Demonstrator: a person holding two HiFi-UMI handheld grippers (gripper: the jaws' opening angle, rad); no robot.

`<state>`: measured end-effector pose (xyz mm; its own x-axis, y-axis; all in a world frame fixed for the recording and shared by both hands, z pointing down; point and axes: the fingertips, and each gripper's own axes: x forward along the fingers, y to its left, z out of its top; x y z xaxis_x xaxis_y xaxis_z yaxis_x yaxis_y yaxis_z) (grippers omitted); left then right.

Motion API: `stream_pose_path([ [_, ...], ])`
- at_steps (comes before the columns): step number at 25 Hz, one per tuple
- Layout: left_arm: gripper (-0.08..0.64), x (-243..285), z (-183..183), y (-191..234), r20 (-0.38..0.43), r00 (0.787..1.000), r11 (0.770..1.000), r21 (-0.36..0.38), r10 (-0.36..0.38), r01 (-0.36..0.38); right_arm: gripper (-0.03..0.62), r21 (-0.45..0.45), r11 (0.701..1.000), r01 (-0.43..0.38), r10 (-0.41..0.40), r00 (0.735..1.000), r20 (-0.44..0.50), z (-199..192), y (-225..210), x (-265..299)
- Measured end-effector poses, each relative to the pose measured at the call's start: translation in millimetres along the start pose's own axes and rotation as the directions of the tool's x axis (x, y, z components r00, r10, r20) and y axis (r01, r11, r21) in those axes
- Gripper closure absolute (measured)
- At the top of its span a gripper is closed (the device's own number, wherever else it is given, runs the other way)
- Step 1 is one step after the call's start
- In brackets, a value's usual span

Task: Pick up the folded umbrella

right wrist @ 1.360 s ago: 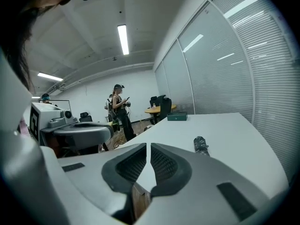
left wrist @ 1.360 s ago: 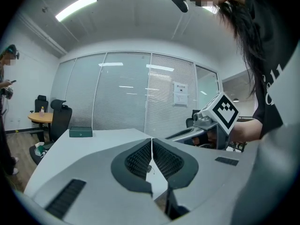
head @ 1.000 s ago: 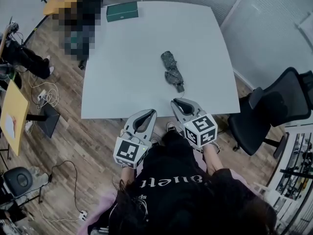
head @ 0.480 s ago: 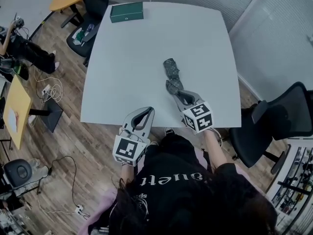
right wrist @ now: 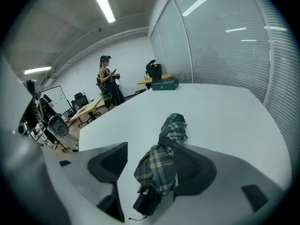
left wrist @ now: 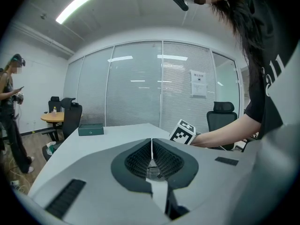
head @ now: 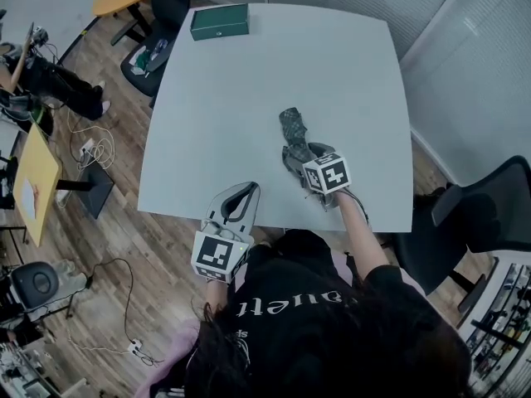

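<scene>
Folded umbrella (right wrist: 159, 165) lies on counter (head: 224, 123), near front edge. Right gripper (head: 297, 154): fingers have just been opening, now spread astride its handle end, not pinching. Left gripper (left wrist: 151, 142): fingers pressed together, empty. Umbrella likely light, soft cloth over stiff core; grip cloth body above handle.

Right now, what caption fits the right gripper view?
Jaws just opening, the right gripper straddles the folded plaid umbrella on the white table.

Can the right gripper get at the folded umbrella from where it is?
Likely yes: the right gripper has just been opening its jaws, which stand apart with the folded umbrella lying between them on the table; nothing blocks it.
</scene>
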<state>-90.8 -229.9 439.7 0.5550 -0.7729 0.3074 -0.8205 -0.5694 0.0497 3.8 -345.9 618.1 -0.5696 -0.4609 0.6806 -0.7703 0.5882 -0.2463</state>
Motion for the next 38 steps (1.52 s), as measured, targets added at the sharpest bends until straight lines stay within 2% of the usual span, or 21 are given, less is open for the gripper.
stream_pose_path([
  [3, 0.534, 3, -1, 2, -0.016, 1.000, 1.000, -0.007, 0.018, -0.018, 0.291, 0.055, 0.998, 0.016, -0.015, 1.000, -0.025, 0, -15, 22],
  [8, 0.534, 3, -3, 11, -0.037, 0.998, 0.998, -0.020, 0.053, -0.053, 0.282, 0.132, 0.985, 0.115, -0.107, 0.992, -0.068, 4, -44, 51],
  [16, 0.534, 1, -6, 18, -0.049, 0.994, 0.995, -0.038, 0.093, -0.095, 0.281, 0.173, 0.979, 0.111, -0.085, 0.985, -0.147, -12, -43, 83],
  [22, 0.534, -2, -15, 23, -0.068, 0.991, 0.992, -0.047, 0.117, -0.120, 0.283, 0.108, 0.970, 0.217, -0.203, 0.971, -0.128, -19, -40, 89],
  [24, 0.535, -5, -16, 24, -0.067, 0.990, 0.990, -0.051, 0.125, -0.128, 0.308, 0.103, 0.967, 0.234, -0.220, 0.967, -0.132, -22, -39, 89],
  [28, 0.534, -10, -15, 27, -0.056, 0.990, 0.989, -0.055, 0.132, -0.135, 0.325, 0.135, 0.968, 0.212, -0.196, 0.973, -0.122, -21, -41, 87],
  [31, 0.534, -16, -18, 30, -0.060, 0.988, 0.988, -0.059, 0.141, -0.145, 0.340, 0.197, 0.966, 0.170, -0.145, 0.980, -0.135, -24, -41, 84],
  [35, 0.534, -26, -18, 36, -0.053, 0.986, 0.985, -0.065, 0.156, -0.159, 0.353, 0.302, 0.946, 0.114, -0.069, 0.986, -0.154, -29, -34, 70],
  [38, 0.535, -33, -18, 39, -0.043, 0.987, 0.985, -0.070, 0.156, -0.159, 0.354, 0.353, 0.933, 0.065, -0.024, 0.992, -0.120, -31, -21, 51],
])
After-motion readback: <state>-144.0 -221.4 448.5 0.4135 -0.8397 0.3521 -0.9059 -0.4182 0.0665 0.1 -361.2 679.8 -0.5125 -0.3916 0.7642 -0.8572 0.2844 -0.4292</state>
